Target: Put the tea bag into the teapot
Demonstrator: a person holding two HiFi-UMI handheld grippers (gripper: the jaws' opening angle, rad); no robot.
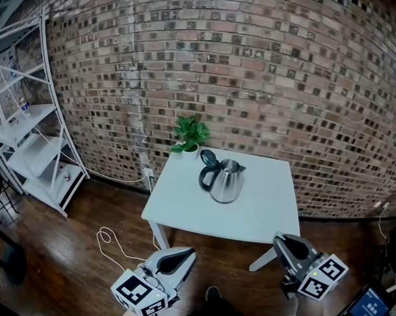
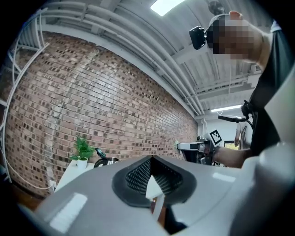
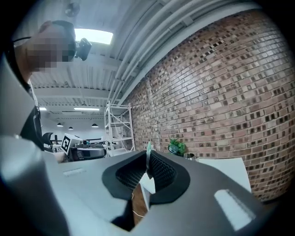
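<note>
on the white table (image 1: 266, 210) by the brick wall (image 1: 246, 67), in the head view, we see the shiny teapot (image 1: 225, 181) with its black handle and its lid tipped open. a small green plant (image 1: 190, 135) stands at the back corner, just behind the teapot. a white shelf (image 1: 33, 141) stands at the far left, and a thin white cable (image 1: 113, 243) lies on the dark wood floor (image 1: 69, 212). low in this view we see the left gripper (image 1: 189, 254) and the right gripper (image 1: 279, 239), each with its marker cube, both well apart from the teapot and not over the table. in the left gripper view, we look along the left gripper's two jaws and see their dark ribbed pads (image 2: 138, 177) pressed together, with no gap between them. far past them we see the plant and the teapot on the table, small and low on the left. in the right gripper view, the right gripper's jaws are closed too, and a thin, flat, pale green thing stands up on its edge, pinched between them. we take it for the tea bag (image 3: 148, 152), but it is too thin to see well. beyond it, the plant, the teapot and the table sit on the right by the wall, well apart from the tea bag.
</note>
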